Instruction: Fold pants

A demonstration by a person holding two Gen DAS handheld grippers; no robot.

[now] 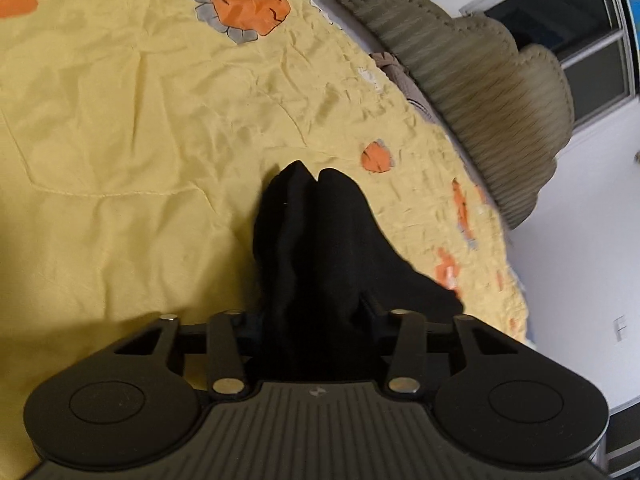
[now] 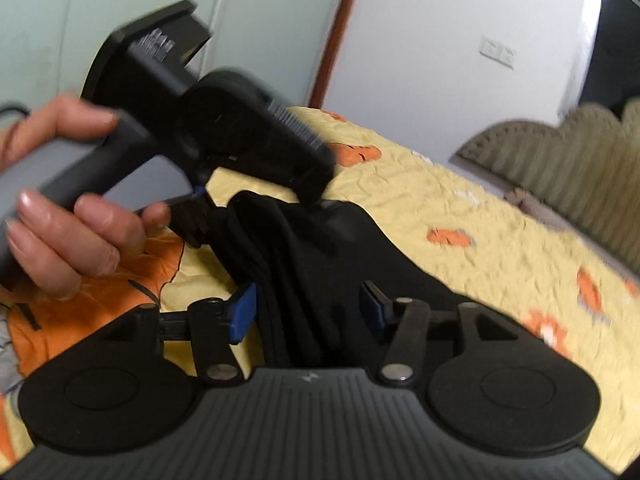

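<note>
The black pants [image 1: 320, 248] are bunched into a long roll that hangs over the yellow bedspread [image 1: 140, 140]. My left gripper [image 1: 316, 308] is shut on the pants, and the cloth fills the gap and hides its pads. In the right wrist view a hand [image 2: 72, 232] holds that left gripper [image 2: 252, 206] at the top of the black pants [image 2: 304, 264]. My right gripper [image 2: 308, 308] is open. Its blue pads [image 2: 244, 312] stand on either side of the cloth without squeezing it.
The bedspread carries orange carrot prints [image 1: 252, 8] and is wrinkled all over. An olive padded headboard [image 1: 480, 92] runs along the bed's far edge, with a window [image 1: 580, 20] beyond. A white wall with sockets [image 2: 498, 52] stands behind the bed.
</note>
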